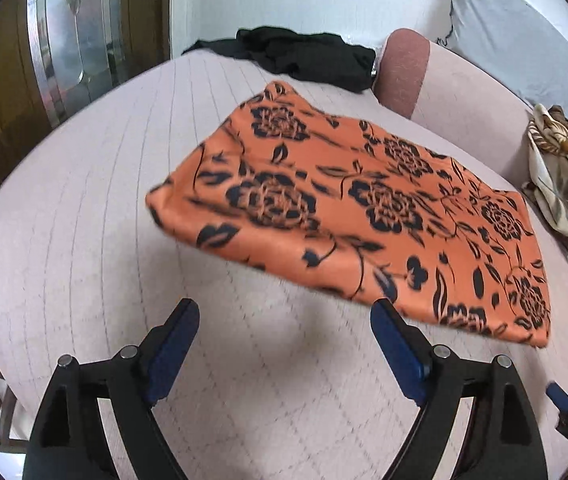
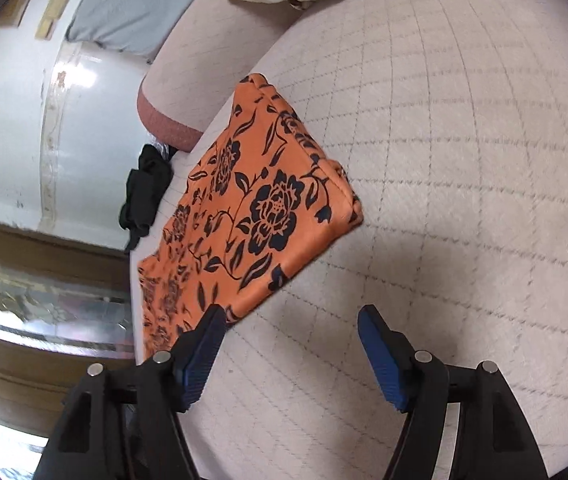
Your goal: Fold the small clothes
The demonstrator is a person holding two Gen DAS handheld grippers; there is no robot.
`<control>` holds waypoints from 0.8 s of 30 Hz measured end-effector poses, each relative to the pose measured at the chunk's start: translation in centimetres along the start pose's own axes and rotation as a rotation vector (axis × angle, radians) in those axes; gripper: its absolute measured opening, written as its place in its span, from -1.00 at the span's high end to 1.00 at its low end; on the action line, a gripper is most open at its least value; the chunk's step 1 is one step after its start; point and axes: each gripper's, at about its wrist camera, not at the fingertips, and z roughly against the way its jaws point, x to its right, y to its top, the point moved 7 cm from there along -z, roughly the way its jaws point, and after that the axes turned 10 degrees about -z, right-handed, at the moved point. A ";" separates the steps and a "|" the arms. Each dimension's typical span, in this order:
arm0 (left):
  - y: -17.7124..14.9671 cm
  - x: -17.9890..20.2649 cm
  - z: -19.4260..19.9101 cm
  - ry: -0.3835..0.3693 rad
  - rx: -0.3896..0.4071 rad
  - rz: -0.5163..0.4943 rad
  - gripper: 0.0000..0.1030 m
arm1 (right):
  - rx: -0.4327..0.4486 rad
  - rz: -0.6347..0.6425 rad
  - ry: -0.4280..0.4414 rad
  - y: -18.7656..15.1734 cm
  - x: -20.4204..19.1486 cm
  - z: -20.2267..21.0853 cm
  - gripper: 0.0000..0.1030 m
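The orange cloth (image 1: 348, 208) lies long toward lower right, probably folded, just ahead of both wide, empty grippers (image 1: 284, 344) (image 2: 290, 344).

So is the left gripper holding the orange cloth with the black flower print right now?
No, the left gripper stands open over the bare quilted pink cover, and the orange cloth with black flower print lies flat beyond its fingertips.

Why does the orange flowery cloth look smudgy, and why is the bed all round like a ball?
Left wrist view: the orange cloth is smeared by motion blur, worst along its near edge; the fisheye lens bends the quilted bed cover into a dome, with dark corners. Right wrist view: the cloth is sharper in the middle, blurred at its lower left; a soft grey shadow lies just ahead of the open right gripper.
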 end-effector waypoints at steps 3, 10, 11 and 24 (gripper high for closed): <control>-0.2 -1.6 -0.7 -0.053 -0.034 0.070 -0.70 | -0.013 -0.044 0.030 -0.1 -0.2 -0.8 -0.40; 0.3 -3.6 -3.2 -0.187 -0.091 0.199 -0.73 | 0.006 -0.119 0.054 0.0 -0.6 -2.5 -0.40; 0.6 -3.4 -3.6 -0.211 -0.103 0.199 -0.75 | 0.010 -0.125 0.054 0.1 -0.7 -2.8 -0.40; 4.1 -5.4 -6.3 -0.218 -0.018 0.393 0.34 | 0.048 -0.216 0.069 2.2 0.7 -4.8 -0.40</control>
